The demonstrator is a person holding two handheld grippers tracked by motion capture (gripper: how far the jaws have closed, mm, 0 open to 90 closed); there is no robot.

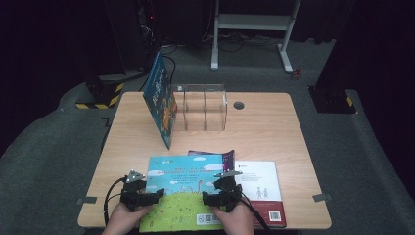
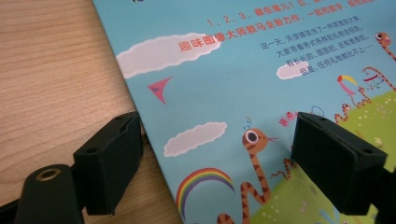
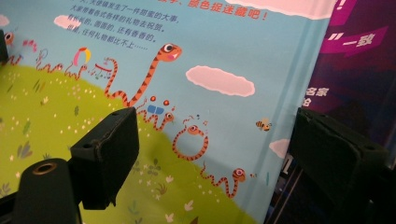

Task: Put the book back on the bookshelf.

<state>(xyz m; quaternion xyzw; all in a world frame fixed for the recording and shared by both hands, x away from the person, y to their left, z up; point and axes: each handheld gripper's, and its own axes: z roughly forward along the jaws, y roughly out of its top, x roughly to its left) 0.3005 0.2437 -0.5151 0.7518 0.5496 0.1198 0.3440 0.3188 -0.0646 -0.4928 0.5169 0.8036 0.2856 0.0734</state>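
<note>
picture book (image 1: 182, 193) flat, each side edge between an open hand-held gripper's jaws.

Both hands come in from the bottom edge of the high view, side by side and close to the person – each wrapped around the rear of a black gripper that points away toward the far side of the table. The left gripper (image 1: 155, 193) has its jaws spread, pads well apart with nothing pinched between them. The right gripper (image 1: 211, 198) matches it – jaws wide apart, pressing on nothing.
</note>
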